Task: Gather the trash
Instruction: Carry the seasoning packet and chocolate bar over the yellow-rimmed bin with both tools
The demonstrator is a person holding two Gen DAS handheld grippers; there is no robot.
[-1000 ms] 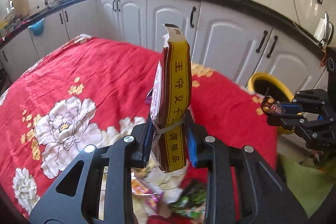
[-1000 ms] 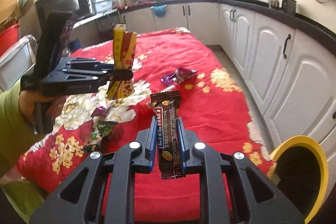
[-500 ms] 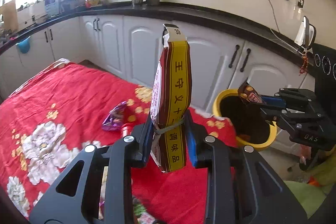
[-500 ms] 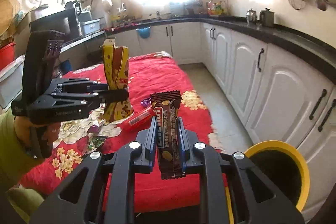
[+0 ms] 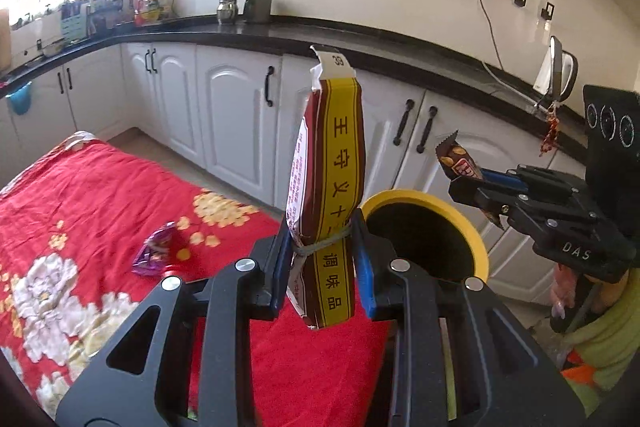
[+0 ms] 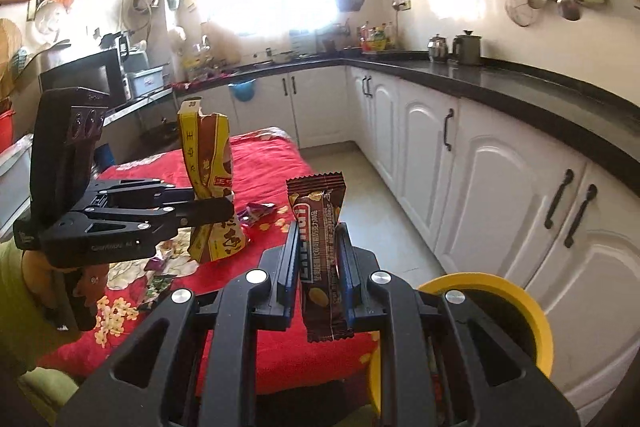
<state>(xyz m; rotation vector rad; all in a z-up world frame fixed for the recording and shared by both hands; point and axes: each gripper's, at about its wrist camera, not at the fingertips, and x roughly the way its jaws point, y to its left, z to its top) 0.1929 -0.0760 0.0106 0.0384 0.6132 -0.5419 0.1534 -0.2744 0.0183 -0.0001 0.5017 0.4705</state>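
Observation:
My left gripper (image 5: 320, 247) is shut on a tall yellow and brown seasoning packet (image 5: 330, 171), held upright above the table's edge. The yellow-rimmed trash bin (image 5: 476, 231) stands just beyond and right of it. My right gripper (image 6: 318, 247) is shut on a brown snack bar wrapper (image 6: 320, 227). The right wrist view has the bin (image 6: 536, 319) low at the right, partly hidden by the gripper body. The right gripper (image 5: 472, 183) with its wrapper (image 5: 456, 159) hangs above the bin's right side. The left gripper (image 6: 218, 209) and packet (image 6: 208, 167) appear at the left over the table.
The table wears a red floral cloth (image 5: 100, 195) with a purple wrapper (image 5: 158, 253) and several other wrappers (image 6: 160, 283) lying on it. White cabinets (image 5: 236, 123) under a black counter (image 6: 500, 87) line the wall beside the bin. A person's green sleeve (image 6: 12, 291) is at the left.
Both grippers have swung away from the table toward the yellow bin, each still holding its item. The bin now sits closer and more central.

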